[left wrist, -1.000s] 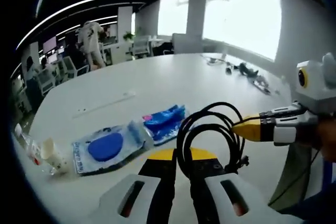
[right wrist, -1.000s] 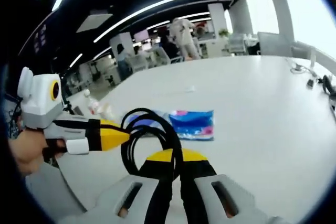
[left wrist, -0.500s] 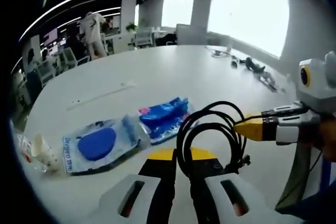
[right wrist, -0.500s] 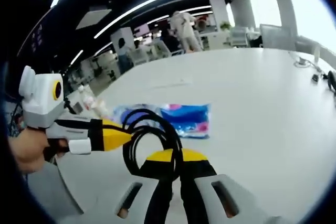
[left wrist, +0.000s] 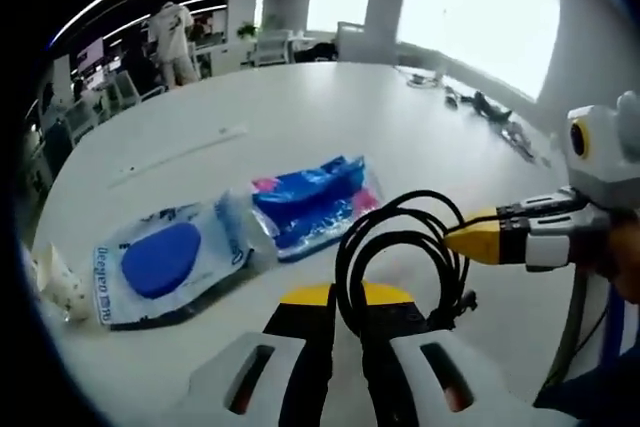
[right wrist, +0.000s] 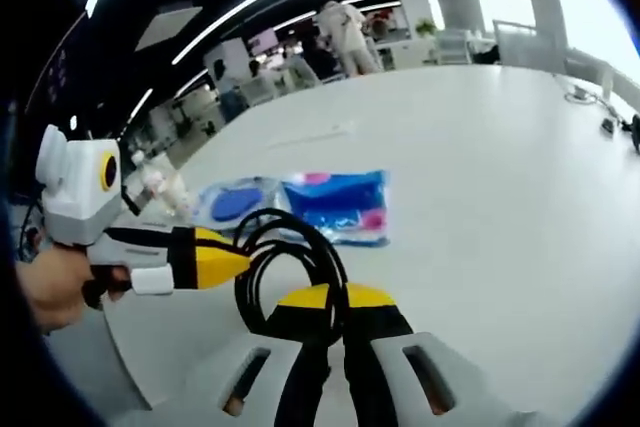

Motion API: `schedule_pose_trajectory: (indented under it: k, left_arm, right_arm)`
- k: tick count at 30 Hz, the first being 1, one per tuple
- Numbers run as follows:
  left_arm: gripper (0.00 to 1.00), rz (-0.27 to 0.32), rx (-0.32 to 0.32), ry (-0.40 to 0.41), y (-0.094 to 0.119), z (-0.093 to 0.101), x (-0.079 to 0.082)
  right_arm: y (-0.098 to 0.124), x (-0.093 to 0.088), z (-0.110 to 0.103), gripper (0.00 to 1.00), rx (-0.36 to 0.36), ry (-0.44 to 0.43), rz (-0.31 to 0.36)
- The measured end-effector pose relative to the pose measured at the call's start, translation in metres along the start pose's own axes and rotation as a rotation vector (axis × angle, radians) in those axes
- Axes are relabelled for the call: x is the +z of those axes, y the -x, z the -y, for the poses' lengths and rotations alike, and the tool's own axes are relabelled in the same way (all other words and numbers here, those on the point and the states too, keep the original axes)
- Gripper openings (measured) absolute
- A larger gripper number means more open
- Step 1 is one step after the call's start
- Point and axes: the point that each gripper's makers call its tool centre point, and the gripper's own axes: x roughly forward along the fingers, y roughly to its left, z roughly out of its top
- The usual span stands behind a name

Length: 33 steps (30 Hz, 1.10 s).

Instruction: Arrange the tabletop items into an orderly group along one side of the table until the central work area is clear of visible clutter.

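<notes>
A coiled black cable (left wrist: 398, 247) hangs above the white table (left wrist: 330, 127), held from both ends. My left gripper (left wrist: 345, 299) is shut on the coil's near strands. My right gripper (left wrist: 462, 244) comes in from the right, its yellow tip shut on the far side of the loop. In the right gripper view the cable (right wrist: 285, 252) rises between my right gripper's (right wrist: 335, 299) shut jaws, and the left gripper (right wrist: 236, 265) pinches it from the left. Beyond the coil lie a clear packet with a blue round pad (left wrist: 160, 262) and a blue-and-pink packet (left wrist: 312, 205).
A crumpled white cup (left wrist: 58, 289) sits at the table's left edge. A thin white strip (left wrist: 178, 154) lies further back. Small dark items and cables (left wrist: 482, 109) rest at the far right. Office chairs and a standing person (left wrist: 172, 32) are beyond the table.
Both views have shifted lower and closer to the table, so the two packets look larger and nearer. Both grippers keep their hold on the cable.
</notes>
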Motion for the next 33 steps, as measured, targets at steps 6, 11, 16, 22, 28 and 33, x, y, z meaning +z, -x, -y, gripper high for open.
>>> schedule_pose_trajectory:
  k: [6, 11, 16, 22, 28, 33]
  left_arm:
    - [0.07, -0.026, -0.001, 0.017, -0.008, 0.001, -0.007]
    - [0.07, -0.042, -0.007, 0.021, -0.01, 0.002, -0.011]
    - [0.08, -0.056, -0.01, 0.03, -0.015, 0.002, -0.016]
    - [0.08, -0.072, -0.012, 0.041, -0.017, 0.002, -0.022]
    - [0.08, -0.073, -0.012, 0.045, -0.019, 0.002, -0.023]
    - [0.09, -0.075, -0.007, 0.042, -0.021, 0.001, -0.025]
  right_arm:
    - [-0.009, -0.009, 0.007, 0.0, -0.009, -0.011, -0.034]
    - [-0.012, -0.014, 0.011, 0.0, -0.017, -0.007, -0.057]
    - [-0.014, -0.017, 0.012, 0.0, -0.021, 0.026, -0.065]
    - [-0.016, -0.023, 0.013, 0.0, -0.023, 0.04, -0.078]
    - [-0.016, -0.024, 0.014, 0.0, -0.027, 0.042, -0.078]
    - [-0.018, -0.025, 0.013, 0.01, -0.026, 0.09, -0.082]
